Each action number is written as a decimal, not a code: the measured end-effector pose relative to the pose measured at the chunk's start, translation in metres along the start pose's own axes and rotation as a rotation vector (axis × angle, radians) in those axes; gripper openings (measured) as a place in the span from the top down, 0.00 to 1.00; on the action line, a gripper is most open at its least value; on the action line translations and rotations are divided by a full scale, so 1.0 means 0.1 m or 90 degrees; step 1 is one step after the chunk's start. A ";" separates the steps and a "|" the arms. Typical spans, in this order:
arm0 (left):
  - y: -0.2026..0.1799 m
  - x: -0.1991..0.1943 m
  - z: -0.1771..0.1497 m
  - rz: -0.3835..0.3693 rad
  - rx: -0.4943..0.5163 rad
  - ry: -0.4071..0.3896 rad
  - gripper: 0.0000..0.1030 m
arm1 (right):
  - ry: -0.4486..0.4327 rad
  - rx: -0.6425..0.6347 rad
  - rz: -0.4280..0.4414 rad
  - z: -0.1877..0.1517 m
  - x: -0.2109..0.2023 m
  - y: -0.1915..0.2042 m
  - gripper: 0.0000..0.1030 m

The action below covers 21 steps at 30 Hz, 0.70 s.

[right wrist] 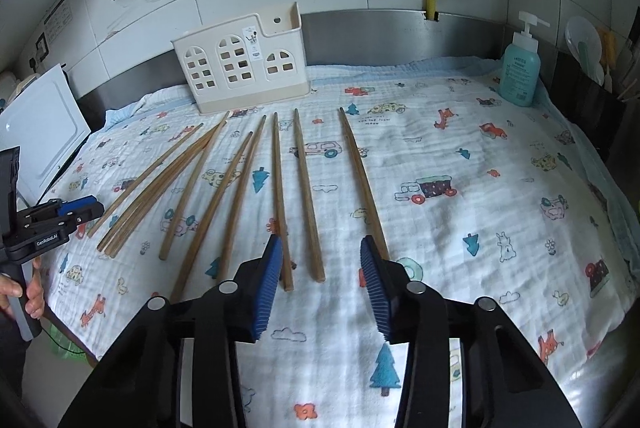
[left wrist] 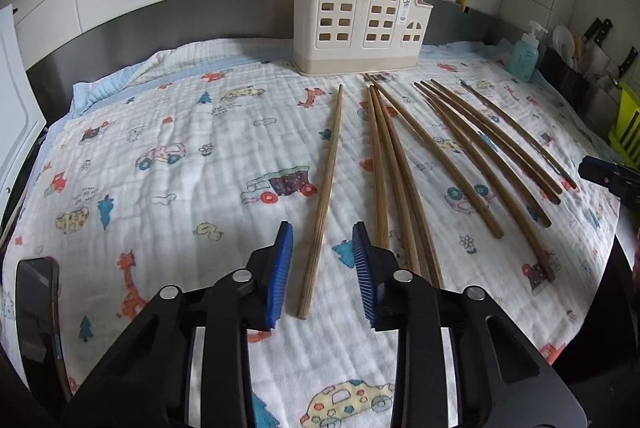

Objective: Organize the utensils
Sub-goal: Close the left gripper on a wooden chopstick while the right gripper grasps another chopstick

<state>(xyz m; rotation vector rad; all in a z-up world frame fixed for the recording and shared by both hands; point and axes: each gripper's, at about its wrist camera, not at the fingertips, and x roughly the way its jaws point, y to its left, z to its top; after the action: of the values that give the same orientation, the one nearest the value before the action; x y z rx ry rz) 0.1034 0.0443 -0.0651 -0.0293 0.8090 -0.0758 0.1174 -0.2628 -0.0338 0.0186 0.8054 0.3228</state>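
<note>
Wooden chopsticks (right wrist: 304, 195) lie loose on the printed cloth (left wrist: 168, 131) near the cream holder (left wrist: 356, 23); left gripper (left wrist: 322, 272) and right gripper (right wrist: 320, 284), each part-open and empty, straddle one stick apiece, needing only closure.

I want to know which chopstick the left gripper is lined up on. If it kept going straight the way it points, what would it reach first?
Probably the lone leftmost chopstick: its near end lies between the left gripper's open jaws, on the cloth. Depth is uncertain.
</note>
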 end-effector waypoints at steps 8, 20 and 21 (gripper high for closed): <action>0.04 0.19 0.05 -0.007 0.003 0.030 0.85 | 0.014 0.002 0.004 0.07 0.16 -0.10 0.75; 0.00 0.33 0.12 -0.006 0.021 0.039 0.85 | 0.034 -0.015 -0.025 0.16 0.40 -0.25 0.84; 0.00 0.34 0.12 -0.005 0.022 0.039 0.85 | 0.037 -0.018 -0.027 0.16 0.42 -0.25 0.84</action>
<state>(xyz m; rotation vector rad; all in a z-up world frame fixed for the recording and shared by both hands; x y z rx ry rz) 0.1356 0.0414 -0.0809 0.0019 0.8693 -0.0990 0.1631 -0.2730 -0.0557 -0.0338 0.8574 0.2960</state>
